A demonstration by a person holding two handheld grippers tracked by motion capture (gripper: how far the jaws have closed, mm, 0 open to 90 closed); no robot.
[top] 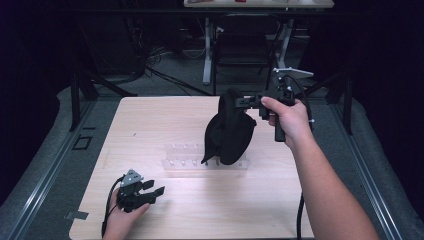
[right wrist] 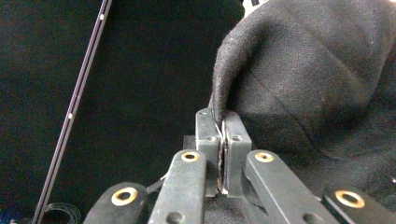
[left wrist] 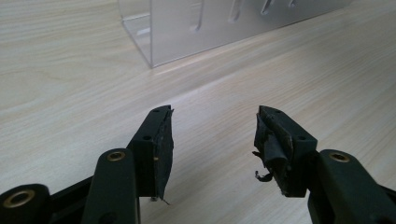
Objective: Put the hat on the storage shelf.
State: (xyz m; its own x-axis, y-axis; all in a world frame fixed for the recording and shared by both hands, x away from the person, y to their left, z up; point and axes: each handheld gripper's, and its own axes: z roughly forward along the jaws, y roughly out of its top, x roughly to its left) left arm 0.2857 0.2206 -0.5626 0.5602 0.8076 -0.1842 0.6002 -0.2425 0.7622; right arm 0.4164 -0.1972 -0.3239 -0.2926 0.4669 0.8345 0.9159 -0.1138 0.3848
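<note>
A black hat [top: 230, 131] is hanging in the air a little right of the middle of the high view, over the far half of the desk [top: 150, 120]. Its bottom edge is dangling just above a clear plastic rack [top: 187, 161] that is lying on the desk. The right hand-held gripper [top: 239, 101] is pinching the top edge of the hat, with its jaws squeezed tight on the cloth. In the right gripper view, the soft black cloth [right wrist: 317, 84] is filling the upper right of the frame. The left hand-held gripper [top: 152, 190] is resting low on the desk at the lower left of the high view. Its jaws are standing apart with nothing between them, and they are pointing toward the rack [left wrist: 196, 28].
</note>
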